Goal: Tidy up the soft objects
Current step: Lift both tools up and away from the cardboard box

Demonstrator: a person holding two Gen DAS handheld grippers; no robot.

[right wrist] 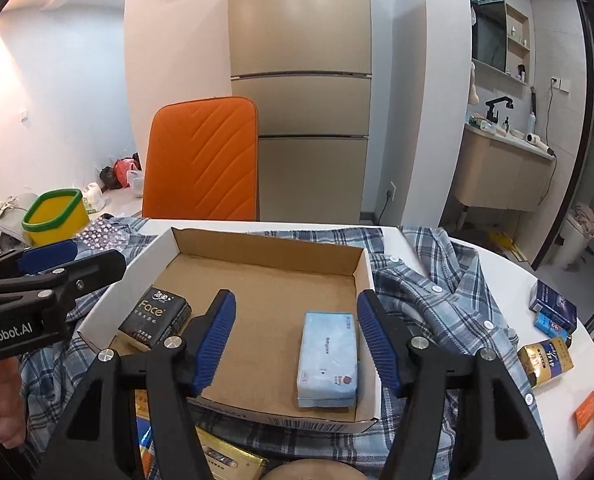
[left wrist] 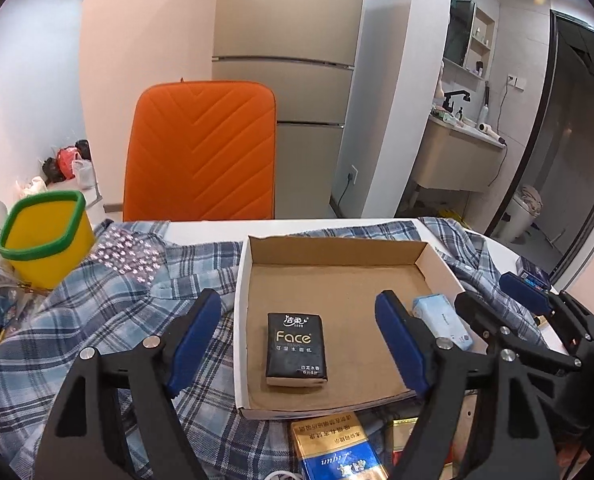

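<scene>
Both tissue packs are sitting in the cardboard tray (right wrist: 361, 276) now: the black Face pack (left wrist: 296, 350) by its left wall, the light blue pack (right wrist: 327, 358) by the right wall near the front corner. The left gripper (left wrist: 297, 332) and the right gripper (right wrist: 295, 338) both have their jaws spread, holding nothing. The tray rests on a plaid shirt (right wrist: 433, 312) spread across the table.
</scene>
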